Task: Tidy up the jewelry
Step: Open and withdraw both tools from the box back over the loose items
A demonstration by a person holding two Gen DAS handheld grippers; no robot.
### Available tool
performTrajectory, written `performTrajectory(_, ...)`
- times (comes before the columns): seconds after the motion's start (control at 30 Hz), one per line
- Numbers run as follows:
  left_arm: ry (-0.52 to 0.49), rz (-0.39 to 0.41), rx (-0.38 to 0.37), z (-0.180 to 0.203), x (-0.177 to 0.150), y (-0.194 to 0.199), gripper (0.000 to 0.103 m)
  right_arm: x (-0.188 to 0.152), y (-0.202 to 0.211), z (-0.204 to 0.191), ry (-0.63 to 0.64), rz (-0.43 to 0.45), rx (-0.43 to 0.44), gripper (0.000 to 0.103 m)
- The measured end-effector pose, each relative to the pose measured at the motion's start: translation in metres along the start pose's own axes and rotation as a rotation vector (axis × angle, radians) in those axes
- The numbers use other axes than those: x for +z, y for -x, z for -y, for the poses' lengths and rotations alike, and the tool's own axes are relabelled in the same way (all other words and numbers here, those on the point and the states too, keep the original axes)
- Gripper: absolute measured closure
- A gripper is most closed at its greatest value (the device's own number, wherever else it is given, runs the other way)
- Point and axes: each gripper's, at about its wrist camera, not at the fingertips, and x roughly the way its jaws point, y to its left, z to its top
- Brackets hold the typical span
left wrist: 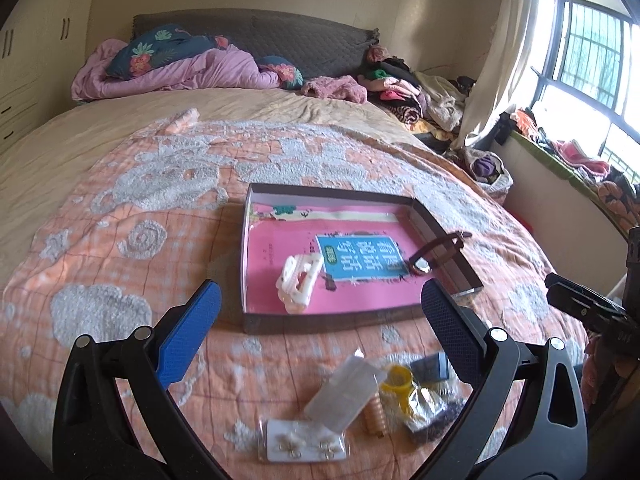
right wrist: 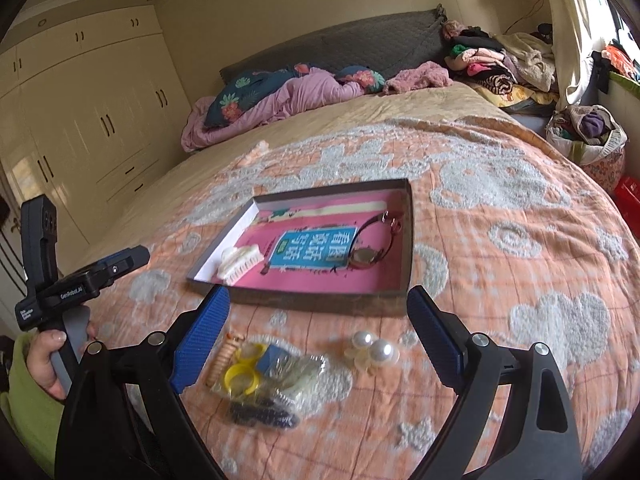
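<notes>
You hold both grippers above a bed covered by an orange-and-white quilt [right wrist: 500, 216], each angled down toward it. Your left gripper [left wrist: 320, 316] has its blue-padded fingers spread wide with nothing between them, and your right gripper [right wrist: 320, 316] is spread just as wide and equally empty. Ahead of both sits a shallow open box [right wrist: 404, 240] lined with a pink sheet that bears a blue label. Inside it, a white hair claw clip [right wrist: 239, 261] lies at the near left, and a wristwatch [right wrist: 362, 257] with a brown strap lies toward the right side, against the box wall. On the quilt, nearer to you than the box, the loose jewelry waits — a cluster of large pearl pieces [right wrist: 374, 350] to the right, and to their left a crinkled clear bag [right wrist: 280, 376] with yellow rings [right wrist: 242, 376] and a tan spiral hair tie [right wrist: 222, 358] beside it. The left camera also shows a card of flower-shaped earrings [left wrist: 304, 446] nearest you. Your left hand [right wrist: 50, 356], in a green sleeve, grips the left gripper's handle at the far left of the right camera's view.
</notes>
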Motion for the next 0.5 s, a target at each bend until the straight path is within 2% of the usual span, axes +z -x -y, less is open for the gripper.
performTrajectory(0.5, -0.077, -0.092, 0.028, 0.009, -0.038, -0.002, 0.009, -0.037, 0.001, -0.022, 0.044, -0.087, 0.024, 0.014)
